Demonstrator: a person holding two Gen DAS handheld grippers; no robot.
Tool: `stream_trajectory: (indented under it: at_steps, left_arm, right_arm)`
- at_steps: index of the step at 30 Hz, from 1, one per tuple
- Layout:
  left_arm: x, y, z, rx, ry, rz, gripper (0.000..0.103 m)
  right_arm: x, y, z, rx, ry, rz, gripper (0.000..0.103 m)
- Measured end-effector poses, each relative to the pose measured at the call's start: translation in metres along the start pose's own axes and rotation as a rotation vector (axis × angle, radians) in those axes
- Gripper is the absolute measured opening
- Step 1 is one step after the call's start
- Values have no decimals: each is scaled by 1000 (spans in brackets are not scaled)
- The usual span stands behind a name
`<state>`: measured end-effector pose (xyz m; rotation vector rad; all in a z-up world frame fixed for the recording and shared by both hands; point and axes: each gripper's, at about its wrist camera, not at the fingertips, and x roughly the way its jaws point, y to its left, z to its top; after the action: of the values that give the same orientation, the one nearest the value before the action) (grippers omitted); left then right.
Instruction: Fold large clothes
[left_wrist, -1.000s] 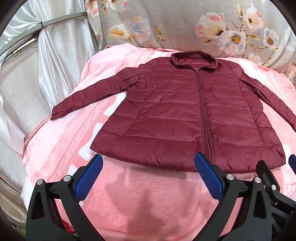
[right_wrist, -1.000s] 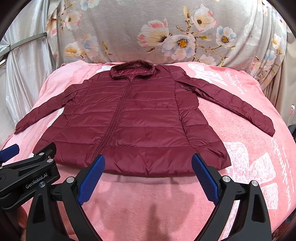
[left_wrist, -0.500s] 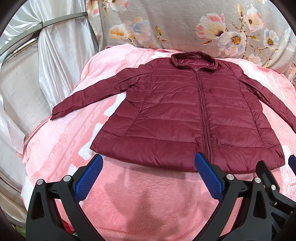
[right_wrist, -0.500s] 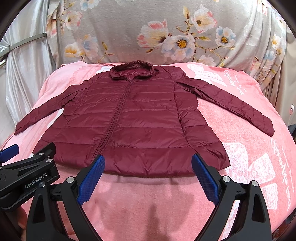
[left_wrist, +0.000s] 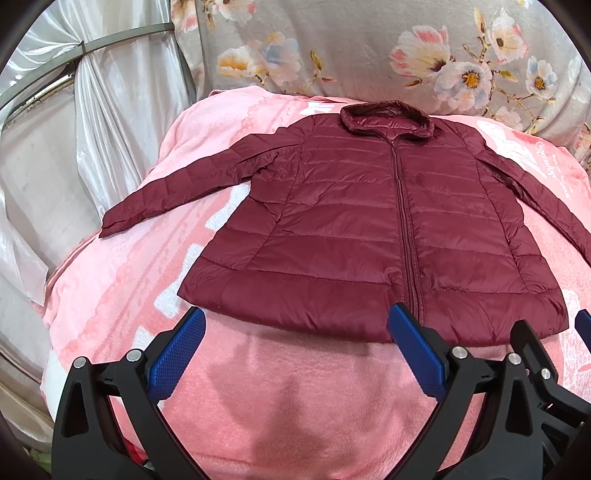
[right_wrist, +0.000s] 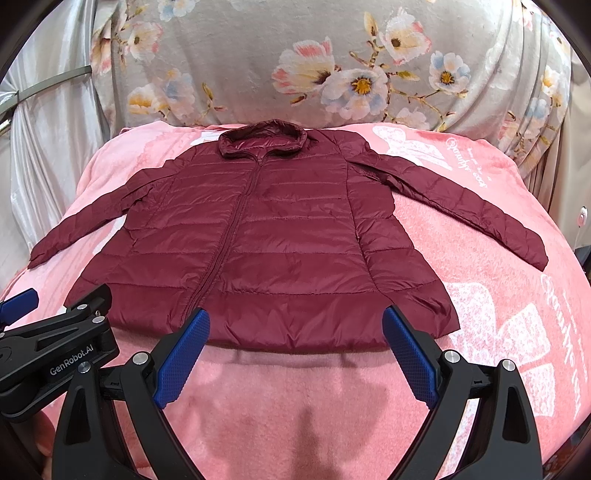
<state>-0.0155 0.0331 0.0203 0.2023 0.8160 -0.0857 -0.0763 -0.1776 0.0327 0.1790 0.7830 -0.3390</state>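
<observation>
Both grippers, left (left_wrist: 295, 343) and right (right_wrist: 295, 341), jaws spread empty, near hem of maroon quilted jacket (right_wrist: 266, 243) lying flat on pink fleece blanket (right_wrist: 295, 398); floral grey cloth (right_wrist: 258, 55) far behind.

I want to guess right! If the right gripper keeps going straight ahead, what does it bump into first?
Probably the bottom hem of the dark red jacket, right in front of the open right gripper. If it dips, the pink blanket comes first; depth is unclear.

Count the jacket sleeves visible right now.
2. The left sleeve lies spread toward the curtain side of the pink blanket; the right sleeve lies spread toward the opposite side. Both are flat, unfolded, on the maroon puffer jacket.
</observation>
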Motion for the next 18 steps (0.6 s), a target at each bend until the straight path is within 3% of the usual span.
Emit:
stream_trajectory:
  at_steps: [18]
  left_arm:
    - [12, -6, -2, -14, 8, -19, 97]
  right_arm:
    - [10, -3, -1, 5, 13, 8, 93]
